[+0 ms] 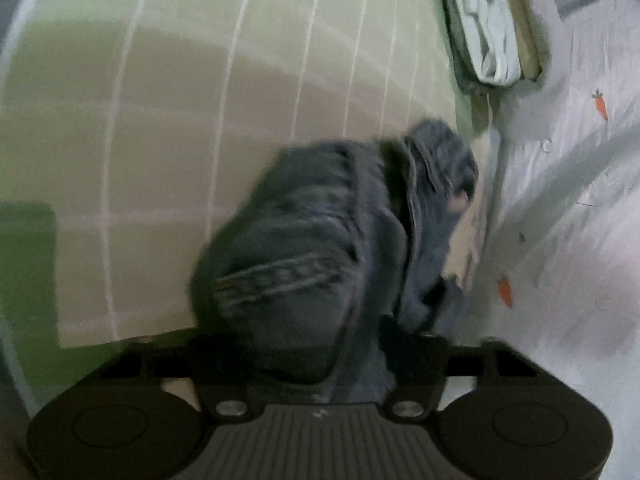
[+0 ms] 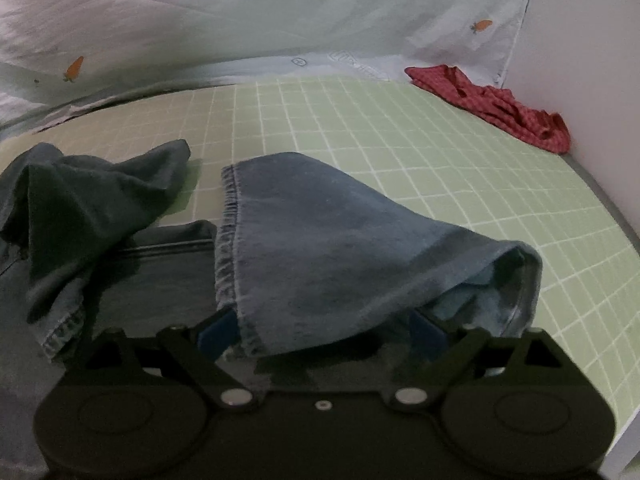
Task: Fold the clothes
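In the left wrist view, which is blurred, a bunched piece of blue denim jeans (image 1: 320, 232) fills the gap of my left gripper (image 1: 316, 344). Both dark fingers press against its sides, and the cloth hides their tips. In the right wrist view a hemmed denim leg (image 2: 320, 240) drapes over my right gripper (image 2: 324, 332). Its jaws stand wide apart, and a blue pad (image 2: 218, 332) shows at each side, not pressing the cloth. A darker crumpled part of the jeans (image 2: 100, 200) lies to the left on the green grid mat (image 2: 400, 140).
A red checked garment (image 2: 500, 108) lies crumpled at the mat's far right, near a pale wall. A white sheet with carrot prints (image 2: 240, 20) borders the mat's far side. A pale folded cloth (image 1: 488, 32) sits at the top right of the left wrist view.
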